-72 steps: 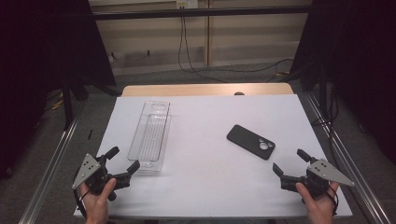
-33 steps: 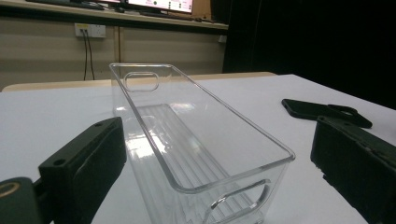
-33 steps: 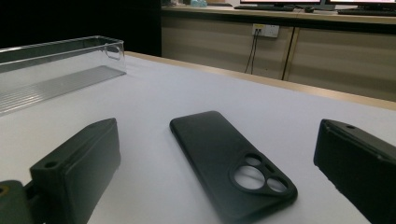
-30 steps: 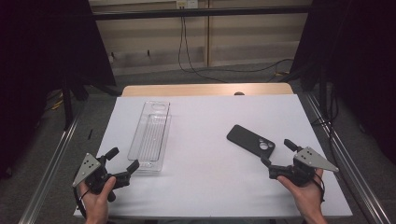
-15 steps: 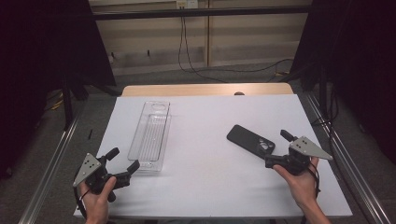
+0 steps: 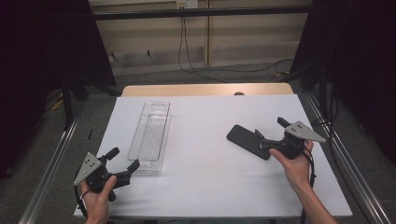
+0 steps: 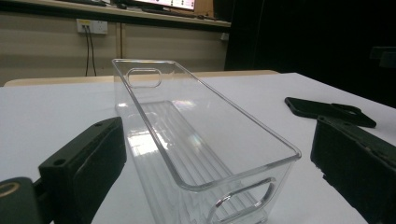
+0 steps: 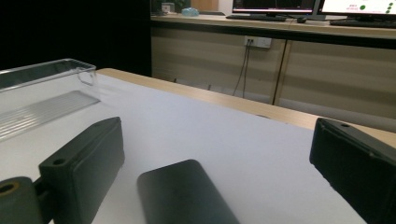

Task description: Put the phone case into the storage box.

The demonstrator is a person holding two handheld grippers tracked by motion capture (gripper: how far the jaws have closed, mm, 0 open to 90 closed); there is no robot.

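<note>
1. Black phone case [image 6: 247, 140]: flat on the white counter [image 6: 205, 177], right half, lying at a slant; camera cut-out toward its near right end. Seen from the right tool's camera, rounded end of the case [image 8: 187, 196] low between the two jaws, untouched by either.
2. Right tool [image 6: 270, 137]: held in the right hand [image 6: 292, 163], directly over the near right end of the phone case. Jaws spread wide, nothing gripped. Grey three-cornered plate on top, pointing right; cable trailing down along the wrist.
3. Clear plastic bin [image 6: 152, 134]: long, narrow, ribbed floor, oval handle slot at each short end. Left half of the counter, long side running away from the person, well apart from the phone case. Nothing visible inside.
4. Left tool [image 6: 123, 163]: held in the left hand [image 6: 95, 196], near left corner of the counter, just beside the near end of the bin. Jaws released, wide apart; near end of the bin [image 7: 201, 149] between them in the left gripper view, without contact. Phone case [image 7: 329, 111] in the distance at right in that view.
5. Counter: white sheet over a wooden top, wooden strip bare along the far edge.
6. Surroundings: beige wall panels, power socket [image 6: 183, 4] with hanging cables, dark curtains at both sides, monitors [image 8: 317, 5] on a far desk.
</note>
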